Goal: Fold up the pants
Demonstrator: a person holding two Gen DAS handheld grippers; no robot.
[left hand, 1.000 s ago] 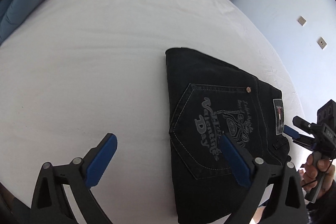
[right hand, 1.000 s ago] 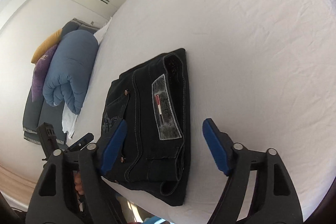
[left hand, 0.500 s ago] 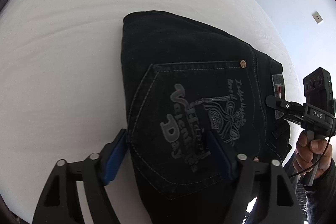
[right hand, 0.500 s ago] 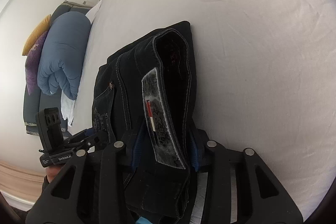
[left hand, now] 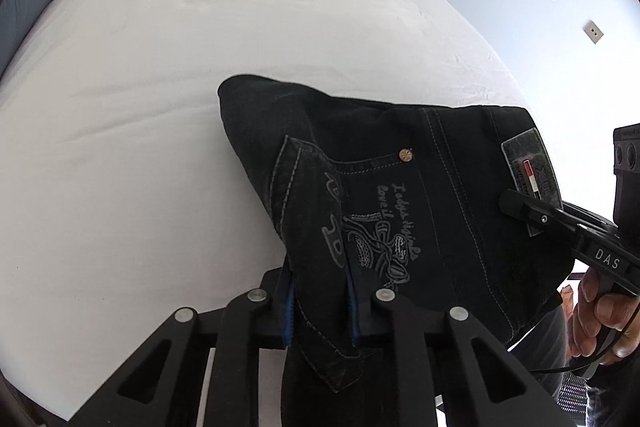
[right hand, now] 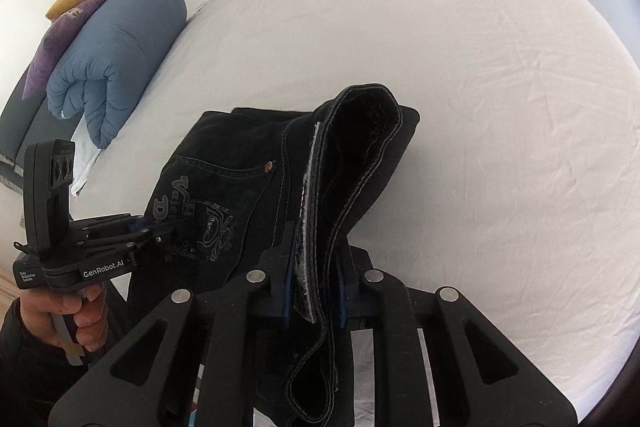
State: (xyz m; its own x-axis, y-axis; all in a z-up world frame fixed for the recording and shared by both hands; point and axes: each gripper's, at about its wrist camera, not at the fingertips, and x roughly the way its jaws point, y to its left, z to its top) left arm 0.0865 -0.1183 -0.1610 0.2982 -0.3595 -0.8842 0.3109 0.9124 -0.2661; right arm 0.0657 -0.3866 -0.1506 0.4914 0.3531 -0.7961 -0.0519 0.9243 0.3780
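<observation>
Fingers of left gripper (left hand: 320, 301) and right gripper (right hand: 314, 297) pinch folded black pants (left hand: 440, 163) on bed (left hand: 200, 27).

The pants (left hand: 448, 163) are showing black denim with pale stitching, grey embroidered lettering and a grey patch striped red and white. The bed (left hand: 160, 67) is wearing white; the duvet (right hand: 116, 55) is showing blue.

A bed (right hand: 500, 107) covered by a white, lightly creased sheet (left hand: 200, 47) carried everything. On it lay a folded pair of black jeans (right hand: 240, 155), the near edge raised off the sheet. At the head end a rolled blue duvet (right hand: 116, 55) rested on the bed, with a purple-and-yellow pillow (right hand: 68, 23) just beside it.
</observation>
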